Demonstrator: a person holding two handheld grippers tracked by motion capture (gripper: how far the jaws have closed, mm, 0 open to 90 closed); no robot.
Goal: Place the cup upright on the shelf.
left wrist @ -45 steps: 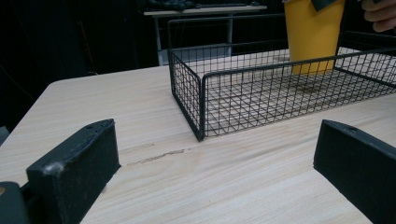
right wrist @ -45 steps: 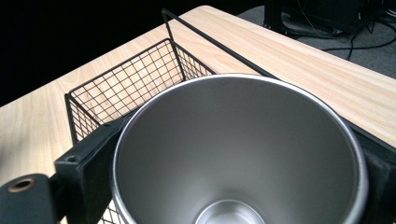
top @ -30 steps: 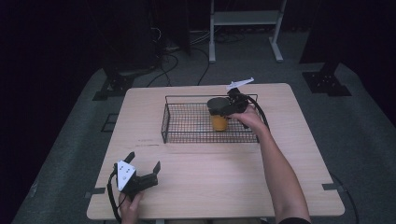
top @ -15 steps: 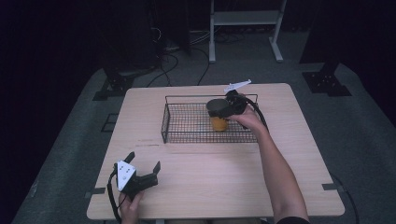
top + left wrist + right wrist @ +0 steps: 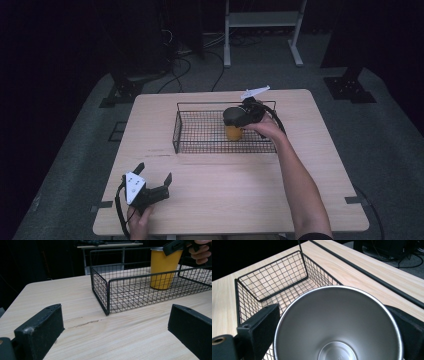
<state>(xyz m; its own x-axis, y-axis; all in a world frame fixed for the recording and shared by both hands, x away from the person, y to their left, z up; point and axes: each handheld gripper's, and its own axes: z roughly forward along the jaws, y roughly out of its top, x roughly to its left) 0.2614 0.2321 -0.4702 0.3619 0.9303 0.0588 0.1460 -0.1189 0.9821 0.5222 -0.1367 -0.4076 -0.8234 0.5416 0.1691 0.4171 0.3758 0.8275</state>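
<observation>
The work in hand was judged to be the placing of 1 yellow cup [image 5: 233, 131] into the wire basket [image 5: 200, 148], and that work appeared nearly complete. In the left gripper view the cup [image 5: 162, 270] was seen standing upright on the mesh floor of the basket [image 5: 108, 293], toward the far right part of it, with its base apparently resting on the mesh. The cup was seen to be empty: in the right gripper view its bare steel interior [image 5: 337, 330] was shown down to the bottom. No other item was seen in the basket, and the rest of its mesh floor lay bare. The right gripper [image 5: 239, 116] was held over the cup, with 1 jaw at each side of the rim and both jaws apparently pressed against the wall; it was therefore judged to be clenched on the cup. What was left, as a judgement, was the release of the cup and the withdrawal of the right gripper from the basket. The left gripper [image 5: 152, 181] was found resting on the table [image 5: 240, 200] near its front left corner, well apart from the basket, with its jaws spread wide and nothing between them.
</observation>
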